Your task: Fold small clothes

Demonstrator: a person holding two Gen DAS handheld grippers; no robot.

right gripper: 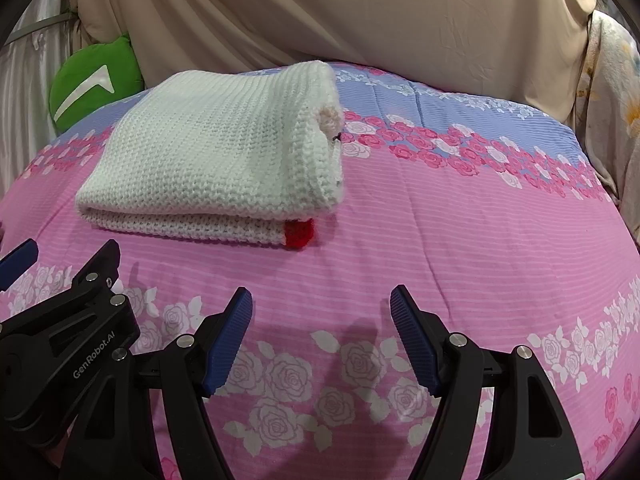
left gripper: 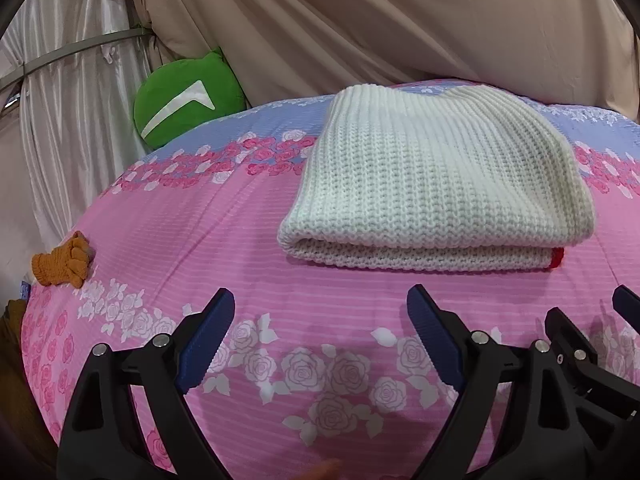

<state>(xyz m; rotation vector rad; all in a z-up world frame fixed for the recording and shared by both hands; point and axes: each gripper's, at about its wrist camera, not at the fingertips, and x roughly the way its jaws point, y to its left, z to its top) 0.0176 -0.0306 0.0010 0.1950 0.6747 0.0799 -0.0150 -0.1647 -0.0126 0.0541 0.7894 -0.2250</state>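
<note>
White knit garment (left gripper: 436,184) folded into a thick stack, lying flat on bed cover (left gripper: 200,248), at 12 to 1 o'clock from left gripper (left gripper: 320,316) in left wrist view. Same stack at 10 to 11 o'clock from right gripper (right gripper: 320,316) in right wrist view, garment (right gripper: 212,160). Folded edge toward both cameras, layers roughly aligned, red tab (right gripper: 299,232) poking out at near right corner of bottom layer. Rolled end with loose knit showing on right side, not fully tucked.

Left fingers (left gripper: 208,344) spread wide, nothing between, only pink rose print below. Right fingers (right gripper: 228,340) also spread, empty, clear of garment. Both grippers just short of the stack's near edge, not touching it. Right gripper body visible at 3 o'clock in left view, left gripper body at 9 o'clock in right view, so sitting side by side.

Likely reading: fold on this piece done or nearly done, hands backed off to let stack sit. Flat on bed so layers hold by own weight; thick knit unlikely to spring open.

Orange glove-like item (left gripper: 64,260) at 9 o'clock in left view, near bed edge, well apart from stack, probably next small piece. Green cushion (left gripper: 188,100) at 11 o'clock, against curtain, not part of task.
</note>
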